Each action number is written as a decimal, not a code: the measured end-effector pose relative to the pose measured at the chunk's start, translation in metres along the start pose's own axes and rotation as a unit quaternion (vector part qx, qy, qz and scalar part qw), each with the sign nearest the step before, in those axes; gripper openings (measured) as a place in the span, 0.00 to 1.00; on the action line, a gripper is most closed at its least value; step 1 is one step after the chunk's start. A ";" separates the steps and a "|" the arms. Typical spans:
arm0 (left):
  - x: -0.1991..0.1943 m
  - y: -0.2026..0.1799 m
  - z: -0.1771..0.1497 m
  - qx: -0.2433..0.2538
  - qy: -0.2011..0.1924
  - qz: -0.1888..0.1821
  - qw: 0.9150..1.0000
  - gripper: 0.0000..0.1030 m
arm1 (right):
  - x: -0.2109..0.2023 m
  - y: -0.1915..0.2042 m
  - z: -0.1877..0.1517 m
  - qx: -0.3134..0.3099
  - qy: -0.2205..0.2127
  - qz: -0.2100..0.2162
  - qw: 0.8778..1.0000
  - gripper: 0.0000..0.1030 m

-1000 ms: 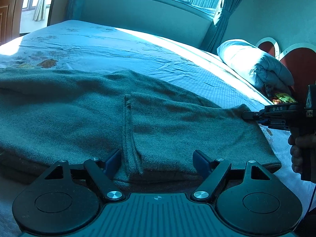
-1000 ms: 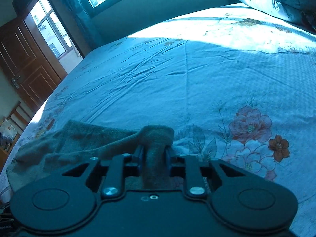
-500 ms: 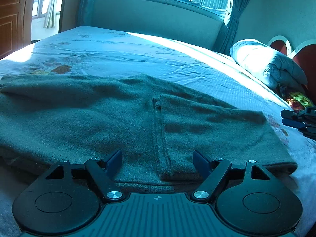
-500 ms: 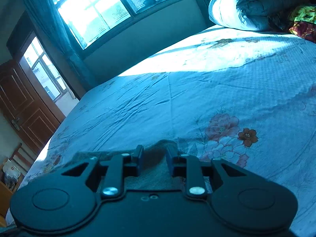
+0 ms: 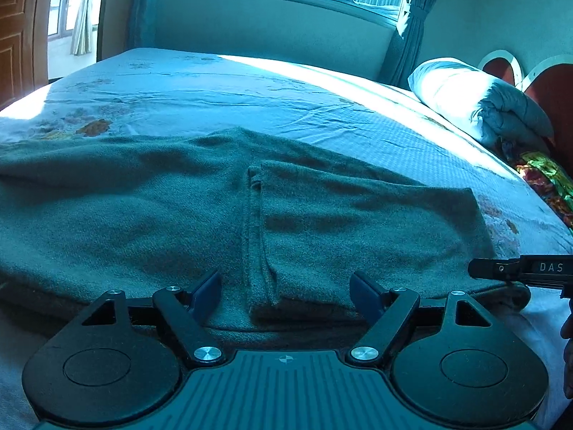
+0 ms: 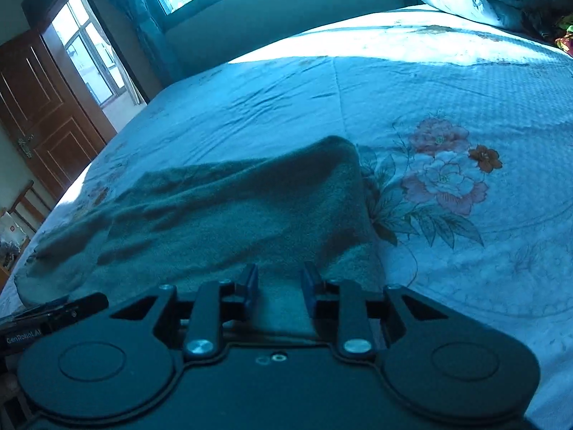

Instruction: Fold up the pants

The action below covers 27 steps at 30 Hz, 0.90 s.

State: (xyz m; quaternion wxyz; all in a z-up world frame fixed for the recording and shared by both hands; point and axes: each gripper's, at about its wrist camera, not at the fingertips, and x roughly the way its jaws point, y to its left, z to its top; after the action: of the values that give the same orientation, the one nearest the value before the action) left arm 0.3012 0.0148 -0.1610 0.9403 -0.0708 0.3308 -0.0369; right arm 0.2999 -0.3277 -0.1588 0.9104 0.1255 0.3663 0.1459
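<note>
between the widely parted jaws of the left gripper (image 5: 284, 295), the doubled edge of the dark green pants (image 5: 322, 222) was seen lying untouched on the flowered bedsheet (image 6: 447, 114). a fold had evidently been laid down; the right gripper (image 6: 278, 281), its jaws just having been opening to a narrow gap, was found with cloth between them but not pinched. judged next: a fresh grasp on the near edge for another fold. the fabric looked fleecy, thick and limp, its layers stacked in a soft-edged rectangle.

"DAS" on right tool (image 5: 519, 272); "GenRobot.AI" (faint) on left tool (image 6: 53, 313).
</note>
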 end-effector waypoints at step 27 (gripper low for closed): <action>0.048 0.007 0.058 0.020 -0.011 -0.007 1.000 0.18 | -0.012 0.004 0.018 -0.002 -0.072 0.021 0.997 0.46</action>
State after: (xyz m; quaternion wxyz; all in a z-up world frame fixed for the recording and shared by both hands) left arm 0.3750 0.0223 -0.1470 0.9449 -0.0546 0.3191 -0.0493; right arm 0.3035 -0.3304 -0.1379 0.9313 0.1412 0.2971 0.1566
